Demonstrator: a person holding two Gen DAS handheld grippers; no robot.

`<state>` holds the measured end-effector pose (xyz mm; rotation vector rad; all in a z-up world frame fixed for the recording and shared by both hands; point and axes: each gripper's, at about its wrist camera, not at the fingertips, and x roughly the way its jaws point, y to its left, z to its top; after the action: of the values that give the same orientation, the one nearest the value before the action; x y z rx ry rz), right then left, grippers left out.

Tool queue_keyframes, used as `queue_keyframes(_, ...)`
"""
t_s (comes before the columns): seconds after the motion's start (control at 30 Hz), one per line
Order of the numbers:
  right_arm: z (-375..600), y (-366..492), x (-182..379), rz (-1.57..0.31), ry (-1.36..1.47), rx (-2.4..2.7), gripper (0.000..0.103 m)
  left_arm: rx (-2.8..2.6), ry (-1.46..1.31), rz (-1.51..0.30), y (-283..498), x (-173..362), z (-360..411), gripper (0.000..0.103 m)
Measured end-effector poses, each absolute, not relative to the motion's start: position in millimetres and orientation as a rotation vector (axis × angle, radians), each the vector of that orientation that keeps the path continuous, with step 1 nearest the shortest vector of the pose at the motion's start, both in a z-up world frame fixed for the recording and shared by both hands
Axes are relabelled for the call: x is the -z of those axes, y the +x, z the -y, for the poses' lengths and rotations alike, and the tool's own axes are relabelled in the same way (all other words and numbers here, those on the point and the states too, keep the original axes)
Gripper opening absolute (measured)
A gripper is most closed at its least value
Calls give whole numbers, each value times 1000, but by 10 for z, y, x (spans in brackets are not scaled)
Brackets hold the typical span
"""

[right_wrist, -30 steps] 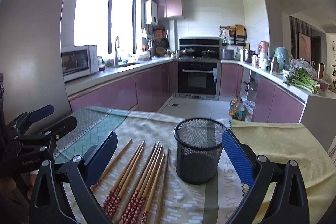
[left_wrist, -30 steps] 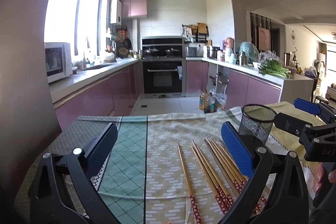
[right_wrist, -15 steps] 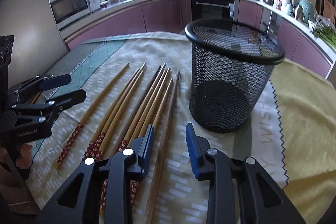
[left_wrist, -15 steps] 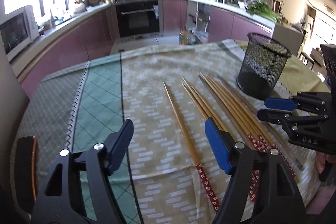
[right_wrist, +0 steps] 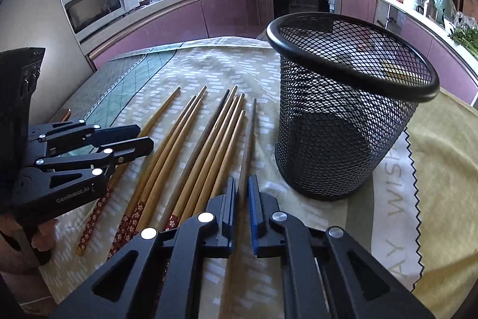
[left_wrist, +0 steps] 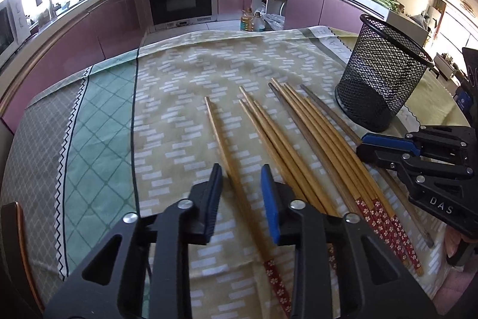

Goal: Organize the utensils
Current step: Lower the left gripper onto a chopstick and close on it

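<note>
Several wooden chopsticks [left_wrist: 298, 145] with red flowered ends lie side by side on the tablecloth; in the right wrist view the chopsticks [right_wrist: 194, 145] fan out left of a black mesh cup [right_wrist: 343, 124]. The same cup [left_wrist: 382, 79] stands upright at the right in the left wrist view. My left gripper [left_wrist: 241, 178] is low over the lone leftmost chopstick [left_wrist: 221, 139]; its jaws are closing with that chopstick between them, the pads still apart from it. My right gripper [right_wrist: 242, 184] is shut on the dark rightmost chopstick [right_wrist: 249, 133], just left of the cup.
A patterned beige and green tablecloth [left_wrist: 104, 139] covers the table, with a yellow cloth [right_wrist: 442, 169] under and right of the cup. A brown object [left_wrist: 12, 229] sits at the table's left edge. Pink kitchen cabinets and an oven stand beyond the far edge.
Both grippers tipped down and sank toward the chopsticks. Both pairs of jaws went from wide open to narrow, the right closing on the dark chopstick, the left around the lone one.
</note>
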<state>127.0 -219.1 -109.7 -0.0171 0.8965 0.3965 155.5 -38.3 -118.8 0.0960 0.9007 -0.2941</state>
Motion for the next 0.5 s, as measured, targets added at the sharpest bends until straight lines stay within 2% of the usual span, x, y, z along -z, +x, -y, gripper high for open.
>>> queue_keyframes(0.07,2208,1264,1086,-890,-4,-401,6,298,66,-906,1569,1175,389,10)
queue_keyframes(0.1,2214,1259,1074,-884,-1,-404,6,294,55,-905,1577,1164,392,9)
queue_keyframes(0.37,2364,1107,793,-799,35,-463,6,314,-10,-866,1422,967,245,8)
queue_keyframes(0.5,2499,1033,581,-730,60,-489,6,367,-42,-808,1310,688,172,8)
